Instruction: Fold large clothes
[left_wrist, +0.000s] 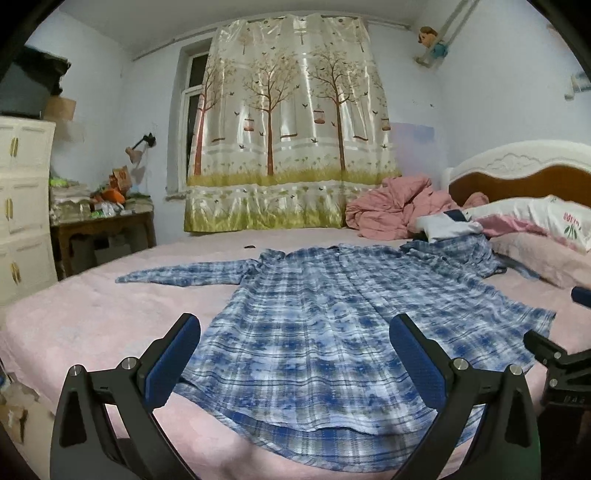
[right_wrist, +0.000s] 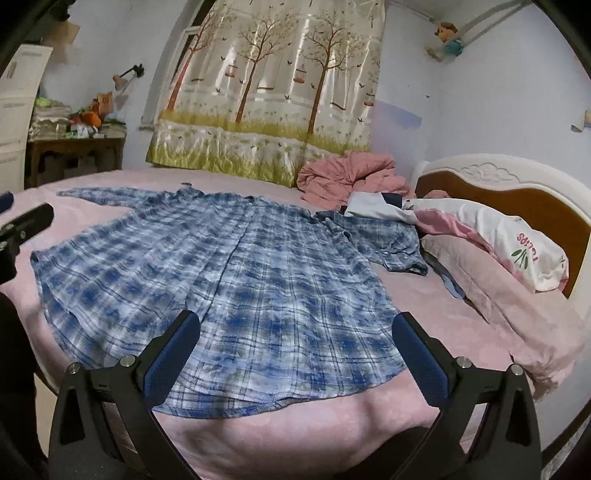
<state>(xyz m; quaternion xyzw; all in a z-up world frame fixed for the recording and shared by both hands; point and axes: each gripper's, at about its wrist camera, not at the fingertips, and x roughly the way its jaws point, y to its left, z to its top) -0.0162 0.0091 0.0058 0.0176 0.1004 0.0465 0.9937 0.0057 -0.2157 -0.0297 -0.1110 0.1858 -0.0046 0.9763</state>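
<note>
Both jaws are gaping empty above the plaid shirt's (left_wrist: 314, 314) near hem, its length running away toward the far collar.

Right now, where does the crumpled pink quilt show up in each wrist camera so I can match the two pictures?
Left wrist: the pink quilt lies right of centre, far across the bed, below the curtain's right edge.
Right wrist: it lies just right of centre, upper middle.
Shared landmark: the tree-print curtain behind it.

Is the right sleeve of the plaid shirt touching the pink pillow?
Apart. In the right wrist view, a strip of pink bedsheet shows between the bunched sleeve and the pink pillow.
</note>
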